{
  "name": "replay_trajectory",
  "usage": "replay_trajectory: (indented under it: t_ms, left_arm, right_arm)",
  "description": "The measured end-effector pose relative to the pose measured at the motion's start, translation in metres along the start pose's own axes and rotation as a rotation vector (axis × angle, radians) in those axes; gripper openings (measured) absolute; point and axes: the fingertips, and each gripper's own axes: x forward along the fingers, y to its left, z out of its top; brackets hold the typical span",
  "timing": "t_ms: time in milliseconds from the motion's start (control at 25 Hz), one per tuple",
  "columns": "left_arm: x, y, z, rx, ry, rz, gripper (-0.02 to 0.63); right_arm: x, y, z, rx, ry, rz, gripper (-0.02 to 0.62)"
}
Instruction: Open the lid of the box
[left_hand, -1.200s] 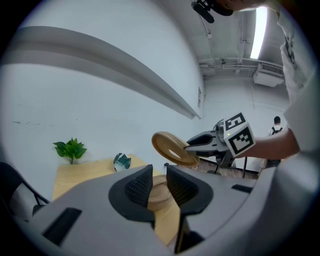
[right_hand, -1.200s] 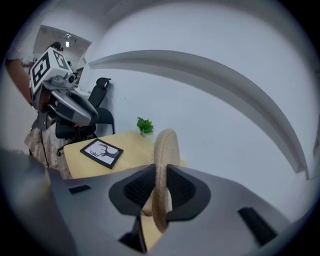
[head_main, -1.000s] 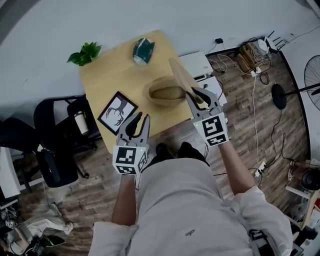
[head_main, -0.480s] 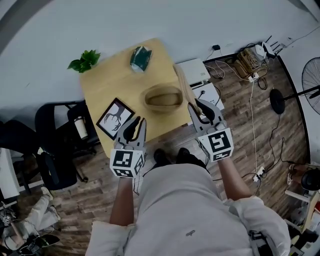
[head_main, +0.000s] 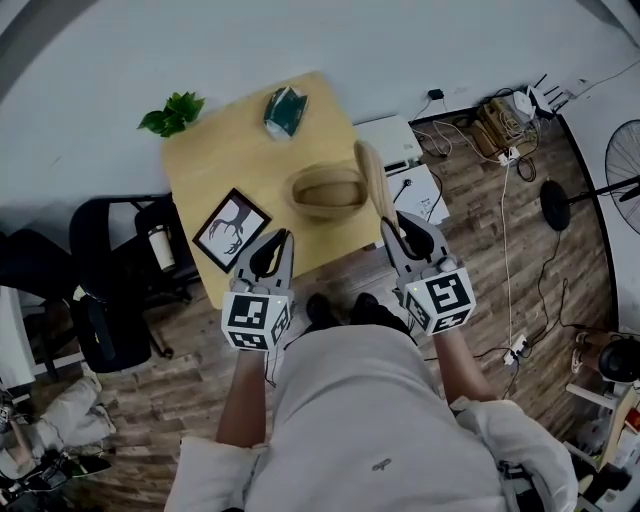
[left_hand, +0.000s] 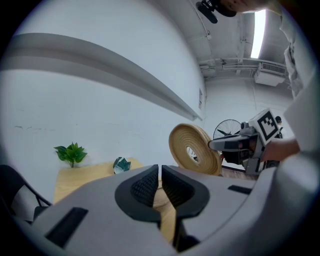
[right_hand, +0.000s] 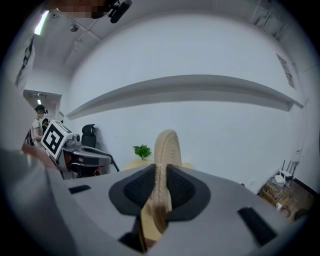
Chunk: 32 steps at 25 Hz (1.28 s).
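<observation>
The right tool (right_hand: 161, 176) grips the woven lid (right_hand: 165, 145). The lid stands upright and edge-on, and the dark ribbed pads (right_hand: 138, 188) press on its lower rim from both sides. Its rounded top rises well above the jaws against the white wall (right_hand: 210, 130). Just left of the lid, a small green plant (right_hand: 142, 150) stands on a sliver of pale desk (right_hand: 129, 164). Further left, the left tool (right_hand: 102, 158), its marker cube uppermost, is closing its jaws. Nothing seems to lie between them, though it is small here. A long grey ledge (right_hand: 190, 85) runs across the wall.
</observation>
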Motion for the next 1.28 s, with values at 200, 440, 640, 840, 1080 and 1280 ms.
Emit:
replay_trajectory:
  t_ms: [200,440,640,840,1080,1280]
  left_arm:
    - [-0.002,0.003,-0.001,-0.006,-0.006,0.006,0.017]
    - [-0.002,0.001,0.002,-0.016,-0.015,0.005,0.012]
    - [-0.002,0.002,0.004,-0.021,-0.019,0.001,0.012]
    - [-0.003,0.001,0.001,-0.024,-0.019,-0.003,0.012]
    - [-0.005,-0.002,-0.002,-0.021,-0.015,-0.01,0.012]
    - [-0.009,-0.004,-0.001,-0.017,-0.017,-0.012,0.012]
  right_arm:
    - [-0.001,0.006,-0.009,0.04,0.01,0.005,0.069]
    - [-0.001,0.007,-0.013,0.052,0.02,0.003,0.069]
    - [0.001,0.008,-0.016,0.075,0.033,0.018,0.069]
    - [-0.002,0.01,-0.019,0.083,0.039,0.018,0.069]
    - [-0.003,0.013,-0.021,0.076,0.04,0.018,0.069]
    - [-0.007,0.015,-0.021,0.066,0.042,0.014,0.069]
